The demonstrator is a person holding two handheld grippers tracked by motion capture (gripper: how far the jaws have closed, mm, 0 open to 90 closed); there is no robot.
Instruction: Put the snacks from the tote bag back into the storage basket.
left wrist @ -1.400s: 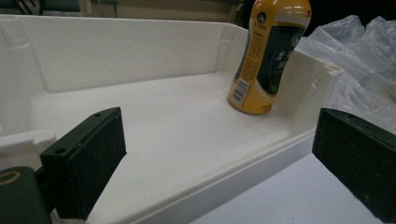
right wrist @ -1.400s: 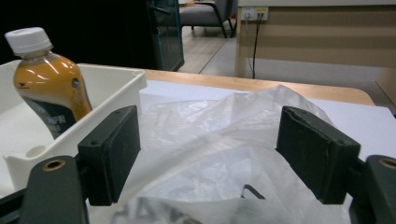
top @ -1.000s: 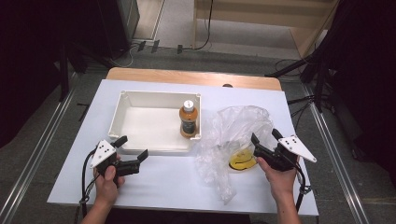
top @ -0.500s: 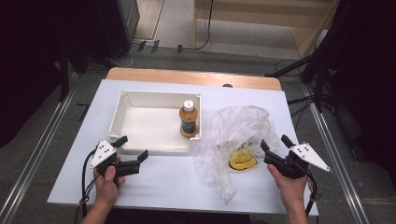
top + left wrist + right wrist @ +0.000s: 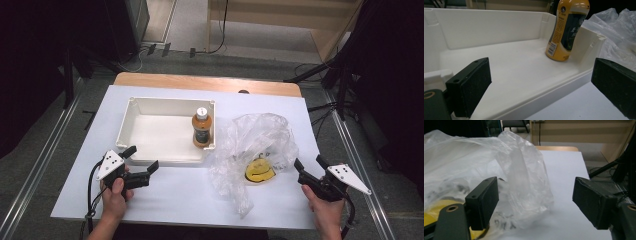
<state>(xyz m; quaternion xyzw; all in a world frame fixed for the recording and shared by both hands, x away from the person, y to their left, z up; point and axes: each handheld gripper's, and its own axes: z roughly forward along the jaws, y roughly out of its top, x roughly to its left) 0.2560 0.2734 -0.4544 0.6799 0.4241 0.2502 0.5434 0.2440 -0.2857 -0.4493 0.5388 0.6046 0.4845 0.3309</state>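
The right hand-held gripper (image 5: 311, 168) rests low over the counter (image 5: 190, 195) with its jaws spread wide and nothing between them — the clear plastic bag (image 5: 255, 150) lies just beyond its left jaw, near but not touching as far as the high view shows. Inside the bag, close to that gripper, sits a yellow item (image 5: 259, 171), its shape blurred by the film. The left hand-held gripper (image 5: 142, 160) also stands with jaws apart and empty, pointed at the near wall of the white tray (image 5: 150, 162), just beside it. Ahead of this gripper and to its right, an orange bottle (image 5: 565, 30) stands upright in the tray's corner.
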